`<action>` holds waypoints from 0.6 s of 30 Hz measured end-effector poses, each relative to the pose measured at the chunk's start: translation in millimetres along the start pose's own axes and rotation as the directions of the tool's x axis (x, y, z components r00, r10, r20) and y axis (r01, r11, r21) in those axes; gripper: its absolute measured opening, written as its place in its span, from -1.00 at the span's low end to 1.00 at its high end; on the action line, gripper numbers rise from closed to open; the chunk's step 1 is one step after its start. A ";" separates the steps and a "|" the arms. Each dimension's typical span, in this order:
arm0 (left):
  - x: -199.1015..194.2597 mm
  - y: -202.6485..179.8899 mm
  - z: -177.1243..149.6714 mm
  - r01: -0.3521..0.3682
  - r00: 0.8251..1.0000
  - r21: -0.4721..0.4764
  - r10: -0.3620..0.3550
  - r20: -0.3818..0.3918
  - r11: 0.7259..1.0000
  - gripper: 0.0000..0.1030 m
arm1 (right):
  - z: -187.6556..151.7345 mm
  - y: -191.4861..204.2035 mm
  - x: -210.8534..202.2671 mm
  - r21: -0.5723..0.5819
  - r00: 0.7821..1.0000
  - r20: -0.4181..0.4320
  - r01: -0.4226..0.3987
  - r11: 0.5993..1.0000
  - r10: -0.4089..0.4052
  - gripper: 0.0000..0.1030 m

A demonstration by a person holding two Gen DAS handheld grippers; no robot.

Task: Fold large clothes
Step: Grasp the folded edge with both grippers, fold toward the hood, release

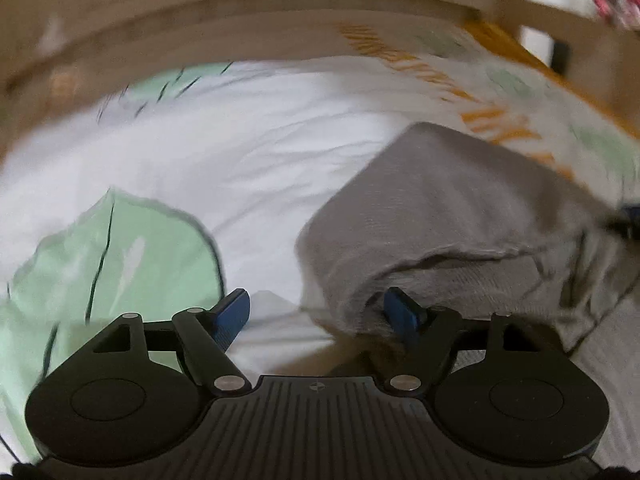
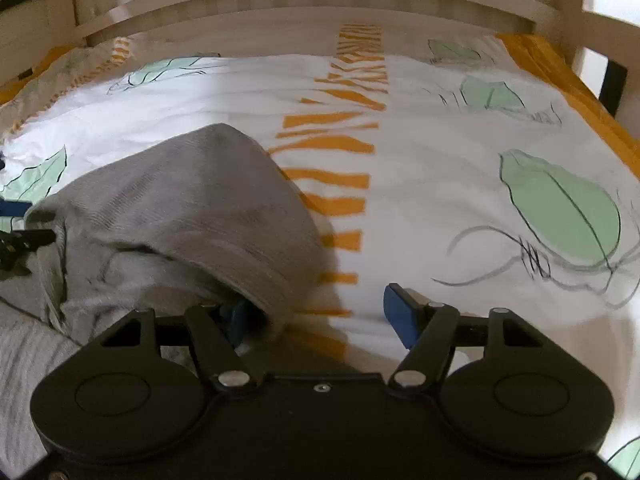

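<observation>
Tongs on both sides gape wide: left tongs (image 1: pixel 316 316), right tongs (image 2: pixel 316 314). Grey ribbed knit garment (image 2: pixel 180 208) bunches at 10 o'clock on leaf-print bedsheet (image 2: pixel 440 184); I'd pinch the hem evenly.

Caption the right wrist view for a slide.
Open right gripper at the folded edge of a grey garment on a leaf-print bedsheet.

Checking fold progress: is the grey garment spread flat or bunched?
Bunched. The grey garment humps up in a rounded mound with a rolled edge on the leaf-print sheet, between the open left gripper and right gripper.
</observation>
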State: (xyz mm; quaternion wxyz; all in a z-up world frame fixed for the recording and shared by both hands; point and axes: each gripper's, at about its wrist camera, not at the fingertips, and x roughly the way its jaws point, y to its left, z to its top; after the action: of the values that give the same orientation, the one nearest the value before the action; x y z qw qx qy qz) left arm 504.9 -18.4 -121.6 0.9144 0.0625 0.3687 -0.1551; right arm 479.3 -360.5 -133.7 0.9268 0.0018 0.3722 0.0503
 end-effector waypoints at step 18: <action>-28.6 -4.6 63.1 -0.019 0.970 -0.005 0.019 0.241 1.000 -0.79 | 87.2 14.0 -9.3 0.005 0.990 0.123 -0.072 0.997 0.070 -0.75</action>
State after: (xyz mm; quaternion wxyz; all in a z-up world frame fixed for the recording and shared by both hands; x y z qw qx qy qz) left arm 525.2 -30.4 -56.3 0.9539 0.0455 0.2545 -0.1522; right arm 531.6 -344.5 -63.7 0.9456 0.0224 0.3142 0.0814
